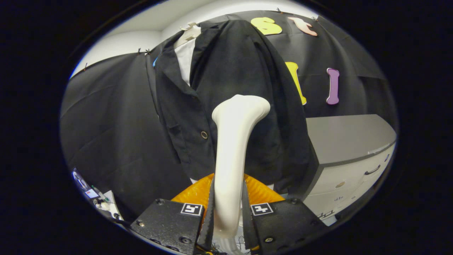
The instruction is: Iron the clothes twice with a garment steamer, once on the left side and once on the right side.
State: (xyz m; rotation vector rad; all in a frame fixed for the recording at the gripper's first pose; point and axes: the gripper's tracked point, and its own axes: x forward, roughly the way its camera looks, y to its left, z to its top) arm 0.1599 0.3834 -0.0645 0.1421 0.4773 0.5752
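Note:
A white garment steamer [231, 148] stands upright between my fingers, its handle clamped by both of them and its wide head pointing up and away. My gripper [228, 203] is shut on that handle. Just beyond the steamer head hangs a black jacket [226, 88] on a white hanger [189, 32], over a white shirt [185, 60]. The head sits in front of the jacket's right front panel, right of a round button [204, 134]; whether it touches the cloth I cannot tell. An orange pleated piece [260, 193] shows below the jacket's hem, behind my fingers.
A grey-topped cabinet with white drawers [350, 166] stands to the right of the jacket. Small items and cables [97, 200] lie on a surface low to the left. Black cloth [109, 124] covers the wall behind.

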